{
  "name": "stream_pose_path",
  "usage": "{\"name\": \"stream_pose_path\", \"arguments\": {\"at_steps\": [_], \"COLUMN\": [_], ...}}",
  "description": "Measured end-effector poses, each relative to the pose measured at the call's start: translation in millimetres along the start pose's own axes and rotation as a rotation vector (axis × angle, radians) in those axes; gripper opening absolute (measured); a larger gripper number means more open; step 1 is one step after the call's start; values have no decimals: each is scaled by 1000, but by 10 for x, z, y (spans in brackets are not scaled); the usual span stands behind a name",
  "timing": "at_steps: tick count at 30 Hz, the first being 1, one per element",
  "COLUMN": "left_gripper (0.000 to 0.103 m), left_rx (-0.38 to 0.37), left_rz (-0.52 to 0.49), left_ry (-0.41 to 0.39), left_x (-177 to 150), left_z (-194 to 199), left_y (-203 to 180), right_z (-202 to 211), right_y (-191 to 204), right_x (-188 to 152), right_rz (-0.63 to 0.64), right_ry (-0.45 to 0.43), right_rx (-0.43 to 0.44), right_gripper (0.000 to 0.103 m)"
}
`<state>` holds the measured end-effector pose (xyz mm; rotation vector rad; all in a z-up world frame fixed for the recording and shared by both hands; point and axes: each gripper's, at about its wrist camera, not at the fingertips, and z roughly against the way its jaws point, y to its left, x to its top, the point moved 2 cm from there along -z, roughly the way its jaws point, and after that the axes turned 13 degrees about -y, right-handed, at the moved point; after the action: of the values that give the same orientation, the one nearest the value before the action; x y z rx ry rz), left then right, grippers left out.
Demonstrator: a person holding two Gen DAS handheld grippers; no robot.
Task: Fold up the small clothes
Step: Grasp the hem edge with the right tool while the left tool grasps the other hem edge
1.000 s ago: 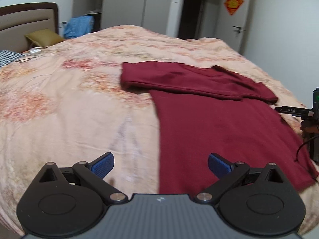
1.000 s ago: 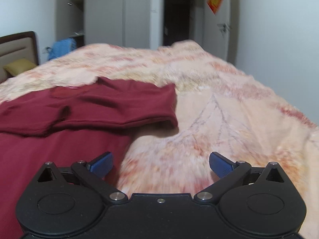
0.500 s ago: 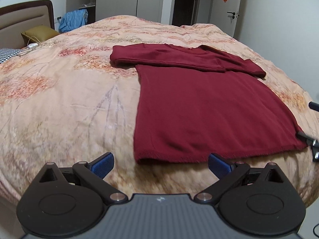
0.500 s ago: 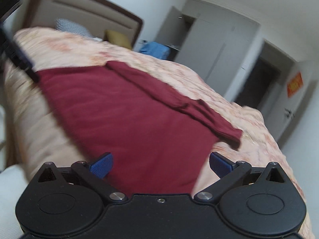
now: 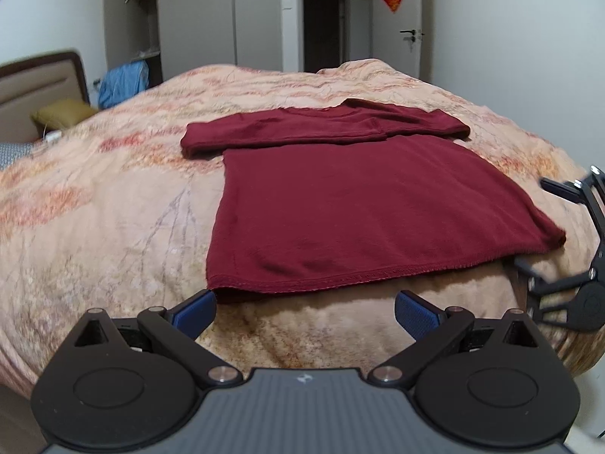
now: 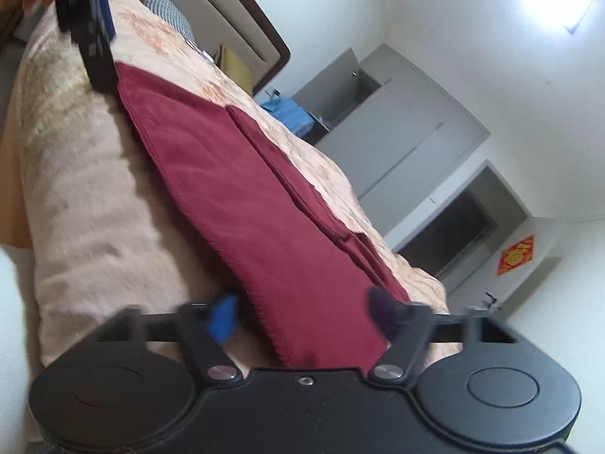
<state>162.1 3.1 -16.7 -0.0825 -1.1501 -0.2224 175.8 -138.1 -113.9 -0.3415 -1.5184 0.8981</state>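
Note:
A dark red T-shirt (image 5: 359,208) lies flat on the bed, its sleeves (image 5: 321,128) folded across the top. My left gripper (image 5: 304,312) is open just short of the hem, its left pad beside the shirt's near left corner. My right gripper (image 6: 302,312) is rolled on its side at the near right corner of the shirt (image 6: 264,208). Its jaws are closing with that hem corner between them, the pads still apart from the cloth. It also shows in the left wrist view as the right gripper (image 5: 533,223). One of the left gripper's fingers (image 6: 96,56) shows at the far hem corner.
The peach flowered blanket (image 5: 113,208) covers the whole bed and drops off at the near edge. A headboard (image 5: 38,83), a yellow pillow (image 5: 60,113) and a blue cloth (image 5: 123,85) are at the far left. Wardrobes (image 5: 196,19) and a doorway (image 5: 325,22) stand behind.
Both grippers have drawn back to the bed's near edge, bringing the shirt's hem into view. The right gripper rolled onto its side, reached the near right corner, and its jaws have narrowed.

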Motion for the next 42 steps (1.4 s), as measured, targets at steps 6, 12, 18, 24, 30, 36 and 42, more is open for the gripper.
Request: {"name": "stream_pose_path", "arguments": {"at_steps": [6, 12, 18, 24, 30, 36, 42], "left_gripper": [103, 103, 103, 78, 55, 44, 61], "left_rx": [-2, 47, 93, 128, 130, 95, 117], "left_rz": [-72, -213, -342, -354, -359, -447, -465], "left_ry": [-19, -82, -140, -139, -123, -153, -181], "left_x": [-118, -144, -76, -8, -53, -113, -52], "left_z": [-104, -269, -496, -565, -514, -456, -481], "left_y": [-178, -391, -563, -363, -32, -58, -52], "right_z": [14, -66, -86, -14, 5, 20, 157], "right_y": [-248, -584, -820, -840, -658, -306, -153], "right_x": [126, 325, 429, 417, 304, 141, 18], "right_rz": [-172, -386, -516, -506, -465, -337, -163], "right_ry": [13, 27, 21, 20, 64, 139, 129], "right_rx": [91, 103, 90, 84, 96, 122, 46], "right_gripper": [17, 11, 10, 9, 10, 33, 62]}}
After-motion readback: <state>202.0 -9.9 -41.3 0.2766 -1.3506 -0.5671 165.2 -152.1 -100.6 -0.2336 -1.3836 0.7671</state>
